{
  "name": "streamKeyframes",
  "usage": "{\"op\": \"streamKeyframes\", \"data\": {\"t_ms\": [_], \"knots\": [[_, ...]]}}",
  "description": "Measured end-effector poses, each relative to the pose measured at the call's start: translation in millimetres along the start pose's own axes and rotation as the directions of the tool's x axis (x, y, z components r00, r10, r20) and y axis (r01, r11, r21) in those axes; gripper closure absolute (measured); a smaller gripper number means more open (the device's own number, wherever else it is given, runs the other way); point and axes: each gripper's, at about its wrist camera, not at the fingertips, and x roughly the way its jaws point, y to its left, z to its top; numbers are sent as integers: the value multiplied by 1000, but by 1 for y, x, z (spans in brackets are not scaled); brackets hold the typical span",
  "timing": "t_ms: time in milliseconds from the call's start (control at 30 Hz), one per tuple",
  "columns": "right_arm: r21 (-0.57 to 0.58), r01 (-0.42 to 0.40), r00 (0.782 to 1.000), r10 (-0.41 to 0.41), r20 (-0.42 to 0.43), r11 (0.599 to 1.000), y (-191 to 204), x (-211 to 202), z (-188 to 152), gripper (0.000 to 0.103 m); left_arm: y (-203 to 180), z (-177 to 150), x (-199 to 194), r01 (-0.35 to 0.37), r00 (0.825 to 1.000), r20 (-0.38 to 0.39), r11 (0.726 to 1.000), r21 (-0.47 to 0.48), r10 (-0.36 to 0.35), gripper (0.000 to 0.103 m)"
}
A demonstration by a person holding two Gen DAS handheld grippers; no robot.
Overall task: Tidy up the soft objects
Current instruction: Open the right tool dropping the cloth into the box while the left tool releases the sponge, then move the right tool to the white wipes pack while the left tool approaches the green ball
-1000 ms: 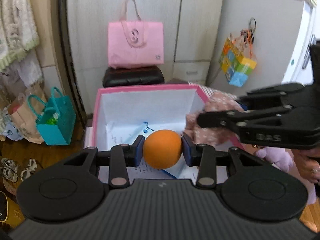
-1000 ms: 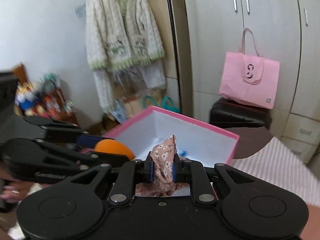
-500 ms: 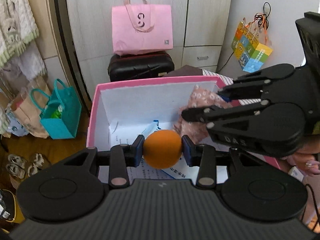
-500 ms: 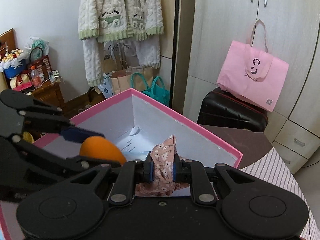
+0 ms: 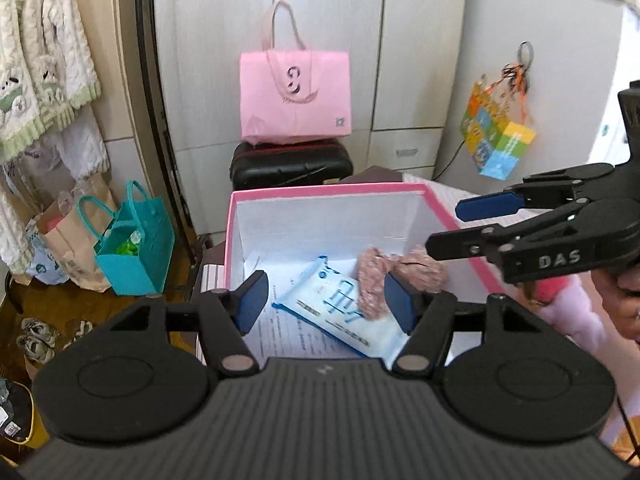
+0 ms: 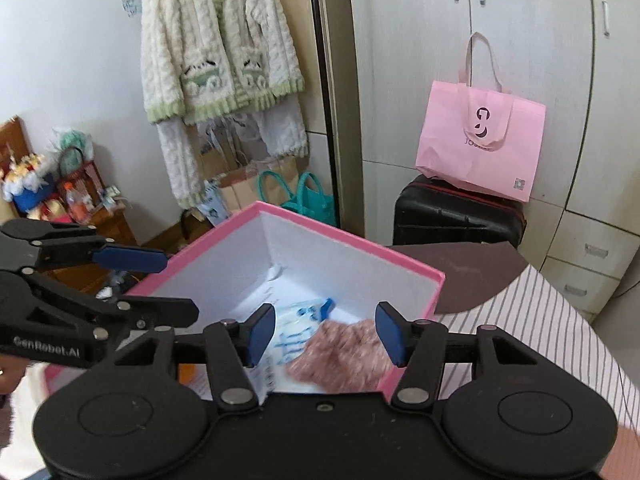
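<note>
A pink box (image 5: 328, 190) with a white inside stands open below both grippers. On its floor lie a blue-and-white packet (image 5: 344, 312) and a floral pink cloth (image 5: 400, 270). My left gripper (image 5: 325, 304) hangs over the box's near side, its jaws opening with nothing between them. My right gripper (image 6: 325, 332) is over the box (image 6: 348, 236) too, jaws opening; the cloth (image 6: 344, 356), blurred, lies below them beside the packet (image 6: 292, 332). A sliver of the orange ball (image 6: 186, 374) shows low in the box under the left gripper (image 6: 168, 286). The right gripper (image 5: 460, 226) reaches in from the right.
A pink tote bag (image 5: 294, 96) sits on a black suitcase (image 5: 292, 164) behind the box. A teal bag (image 5: 132, 256) and paper bags stand on the floor at left. A knitted cardigan (image 6: 216, 52) hangs on the wall. A striped tablecloth (image 6: 540, 328) covers the table at right.
Both grippers have opened. The orange ball has left the left jaws and dropped out of the left wrist view. The floral cloth has dropped from the right jaws into the box.
</note>
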Motion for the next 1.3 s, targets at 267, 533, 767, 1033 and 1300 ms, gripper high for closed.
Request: {"op": "streamKeyframes", "data": {"t_ms": [267, 533, 767, 1033, 1300], "knots": [[29, -68, 998, 69, -12, 997, 17, -62, -20, 31, -19, -13, -58, 73, 996, 43, 996, 51, -75, 34], [24, 38, 999, -39, 38, 999, 32, -104, -47, 21, -40, -23, -95, 98, 991, 83, 992, 85, -105, 28], [-15, 82, 993, -81, 84, 997, 30, -155, -84, 21, -68, -35, -112, 167, 983, 58, 980, 107, -174, 29], [-22, 111, 987, -107, 119, 994, 31, -212, -128, 20, -109, -55, -128, 171, 983, 32, 972, 164, -179, 29], [-13, 104, 986, -102, 129, 994, 29, -213, -174, 15, -153, -73, -122, 201, 980, -48, 961, 192, -195, 27]]}}
